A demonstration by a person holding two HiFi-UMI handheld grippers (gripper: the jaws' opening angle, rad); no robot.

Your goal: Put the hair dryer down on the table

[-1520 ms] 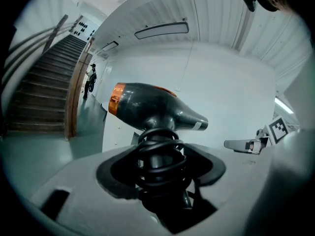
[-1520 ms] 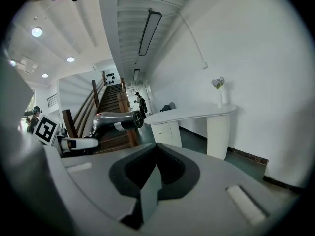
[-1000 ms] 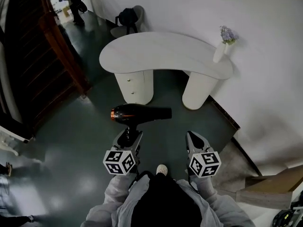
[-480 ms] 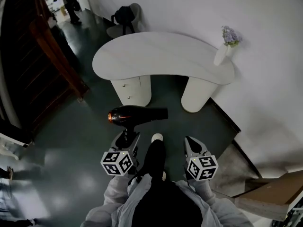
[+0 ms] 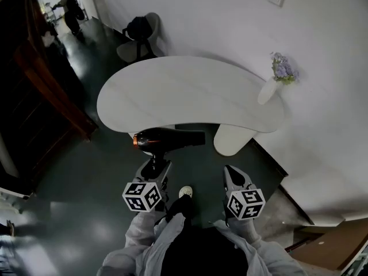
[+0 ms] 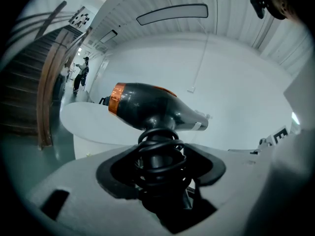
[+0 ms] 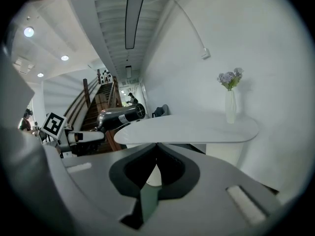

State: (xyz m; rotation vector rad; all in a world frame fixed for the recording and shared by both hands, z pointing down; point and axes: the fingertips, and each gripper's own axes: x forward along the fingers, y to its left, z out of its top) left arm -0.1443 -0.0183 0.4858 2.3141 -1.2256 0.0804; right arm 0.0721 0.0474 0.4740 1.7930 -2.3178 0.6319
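Your left gripper (image 5: 155,167) is clamped on the hair dryer (image 5: 168,138) handle — barrel crosswise, nozzle toward your right, about at the near edge of the table (image 5: 190,91), which lies straight ahead. Right gripper (image 5: 233,176) is pinched together, empty — the set-down is left's job.

White vase (image 5: 267,91) of lilac flowers (image 5: 284,69) against a white wall (image 5: 230,22), pale chair (image 5: 150,30) with a dark bag (image 5: 137,27) on it, distant person (image 5: 68,6) standing, dark wooden staircase (image 5: 40,85) at left, glossy grey-green floor (image 5: 86,171), long ceiling light (image 7: 133,18).
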